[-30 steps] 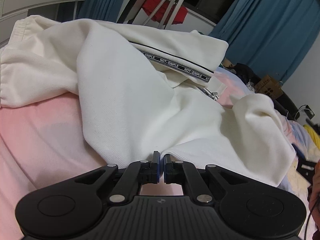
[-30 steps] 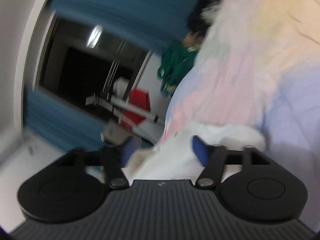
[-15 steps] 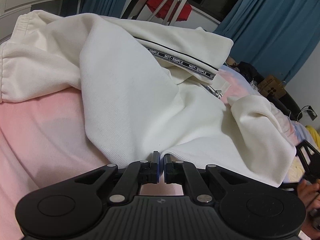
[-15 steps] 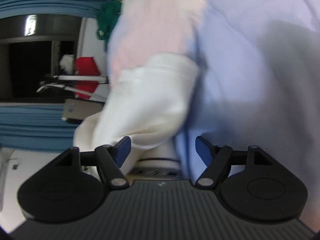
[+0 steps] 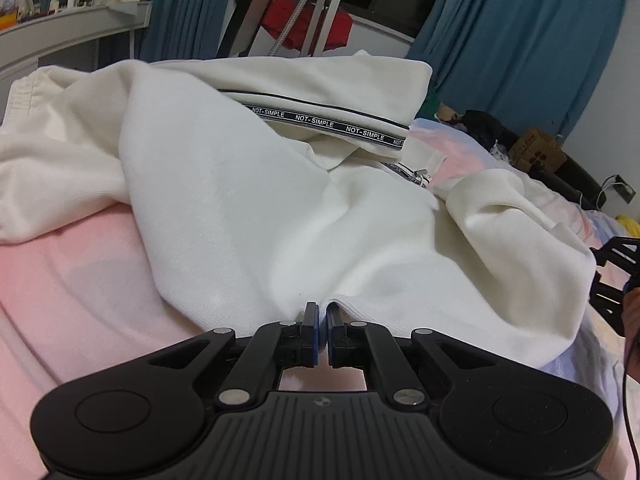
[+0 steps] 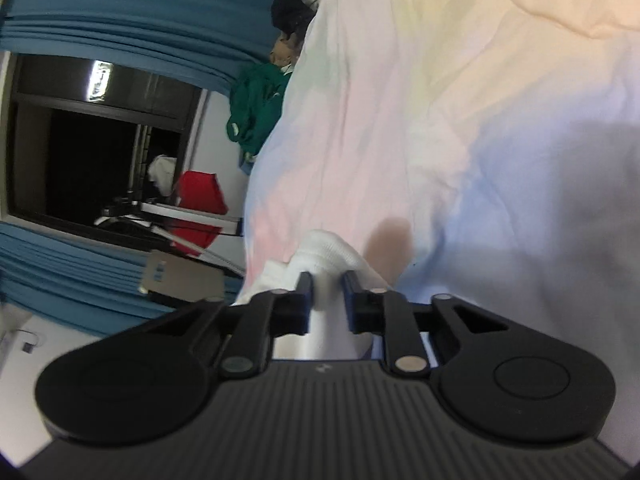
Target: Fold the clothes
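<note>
The left gripper [image 5: 322, 316] points downward at 12 o'clock, its jaws pinched tight on a hem of white cloth. The right gripper [image 6: 327, 286], seen at 3 o'clock from the left wrist, has just been closing its jaws, pads now pressing white fabric between them.

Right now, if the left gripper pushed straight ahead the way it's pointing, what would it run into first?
The left gripper is already shut on the near hem of the white garment, so it would plough straight into that fabric, bunching it toward the NOT-SIMPLE band. How deep the pile is I can't judge.
</note>
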